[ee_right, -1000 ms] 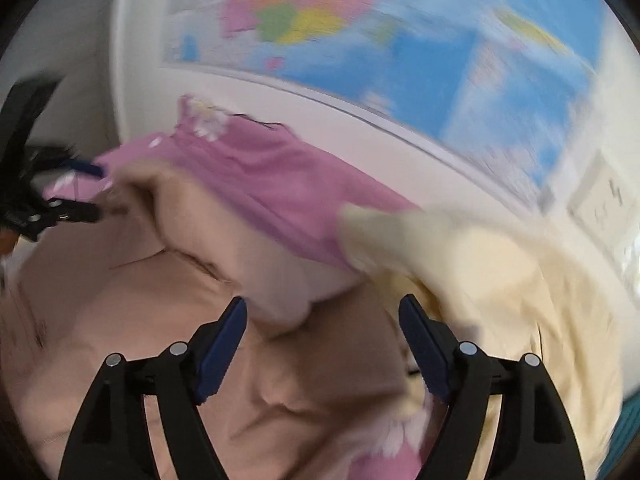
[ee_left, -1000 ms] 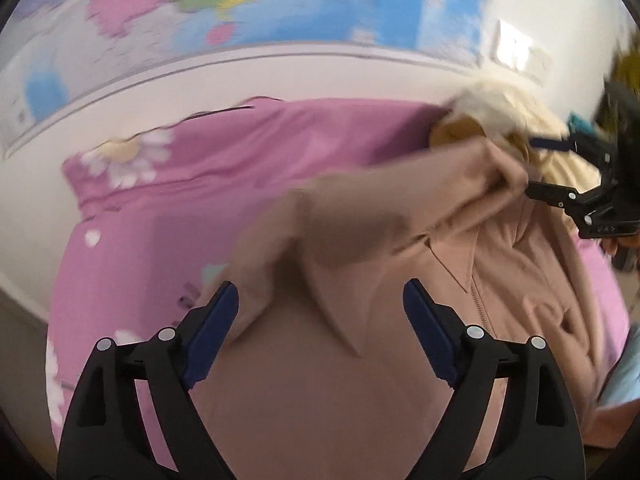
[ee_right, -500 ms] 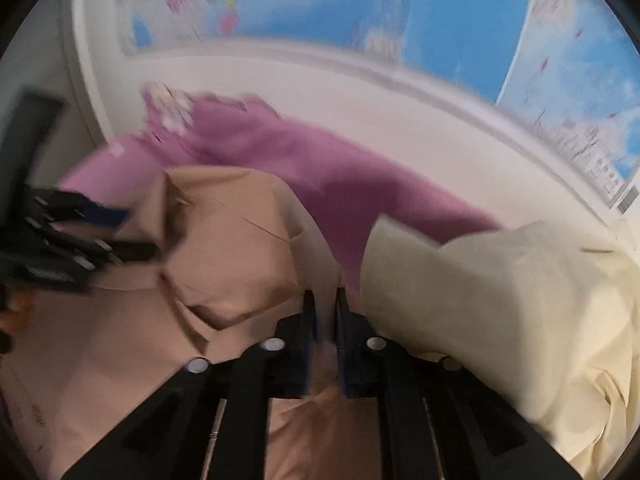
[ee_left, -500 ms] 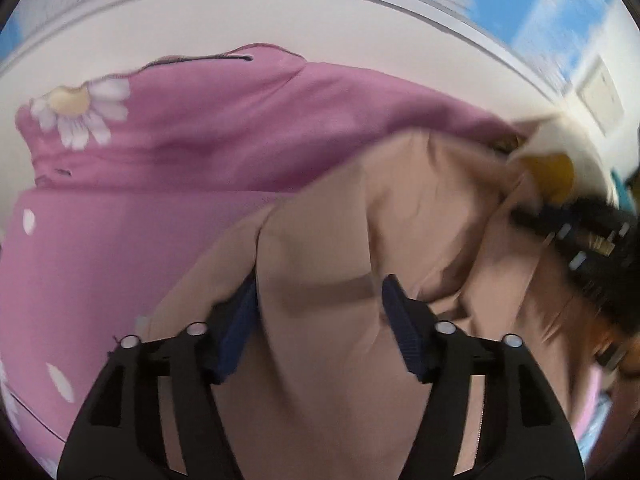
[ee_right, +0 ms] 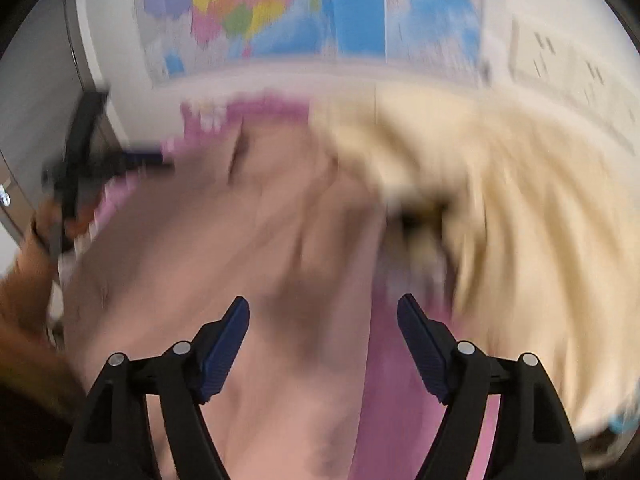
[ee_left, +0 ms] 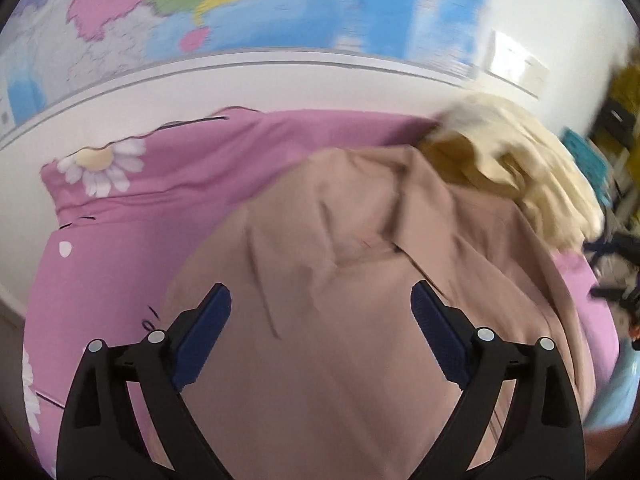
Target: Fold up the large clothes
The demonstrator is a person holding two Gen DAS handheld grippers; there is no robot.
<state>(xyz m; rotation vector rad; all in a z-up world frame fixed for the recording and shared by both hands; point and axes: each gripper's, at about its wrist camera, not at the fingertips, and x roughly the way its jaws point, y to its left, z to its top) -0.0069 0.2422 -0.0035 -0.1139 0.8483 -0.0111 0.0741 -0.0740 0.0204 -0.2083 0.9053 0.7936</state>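
the brown shirt (ee_left: 360,280) lies spread on the pink sheet (ee_left: 120,240), with its collar next to the cream cloth (ee_left: 520,168). the left gripper (ee_left: 320,320) hangs over the shirt, jaws wide and opening, pinching nothing. the right gripper (ee_right: 323,336) is over the shirt's edge by the cream cloth, jaws opening, nothing pinched.
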